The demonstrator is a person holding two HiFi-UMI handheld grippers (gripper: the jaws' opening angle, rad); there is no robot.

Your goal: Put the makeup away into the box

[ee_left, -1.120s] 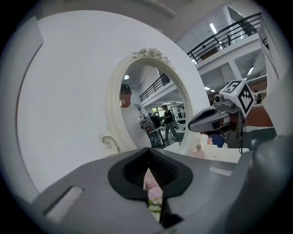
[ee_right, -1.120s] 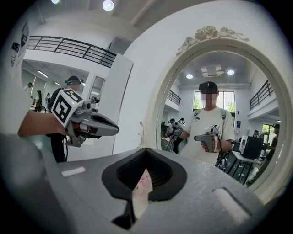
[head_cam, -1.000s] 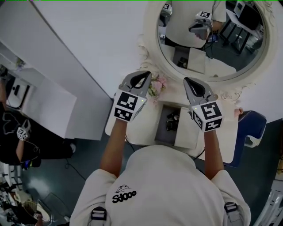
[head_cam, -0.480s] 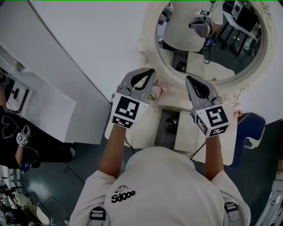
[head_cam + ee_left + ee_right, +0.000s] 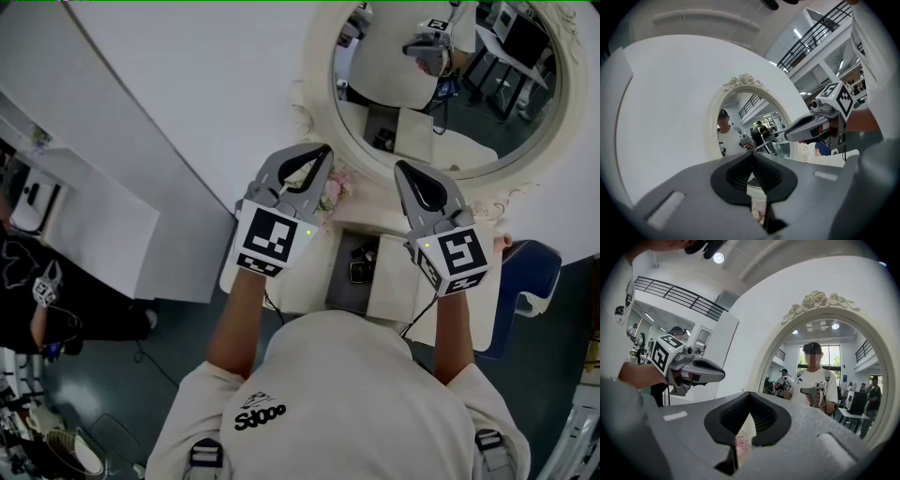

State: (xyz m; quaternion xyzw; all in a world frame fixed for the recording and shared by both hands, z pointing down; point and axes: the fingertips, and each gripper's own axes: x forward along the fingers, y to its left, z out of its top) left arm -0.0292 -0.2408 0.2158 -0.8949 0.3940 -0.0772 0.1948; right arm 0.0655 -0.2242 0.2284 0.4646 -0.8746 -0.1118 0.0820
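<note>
In the head view the box lies open on the small white dressing table; its dark inside holds a few small makeup items, too small to name. Its white lid lies to the right. Both grippers hang level above the table, pointing at the wall mirror. My left gripper is shut and holds nothing; its jaws meet in the left gripper view. My right gripper is also shut and empty, its tips together in the right gripper view. Each gripper view shows the other gripper beside it.
A large oval mirror in a carved cream frame stands against the white wall and reflects the person and both grippers. Pink flowers sit at the table's back. A blue chair is on the right, a white cabinet on the left.
Both grippers have risen over the table towards the camera and a little towards the mirror, still shut. The box and its contents have not moved.
</note>
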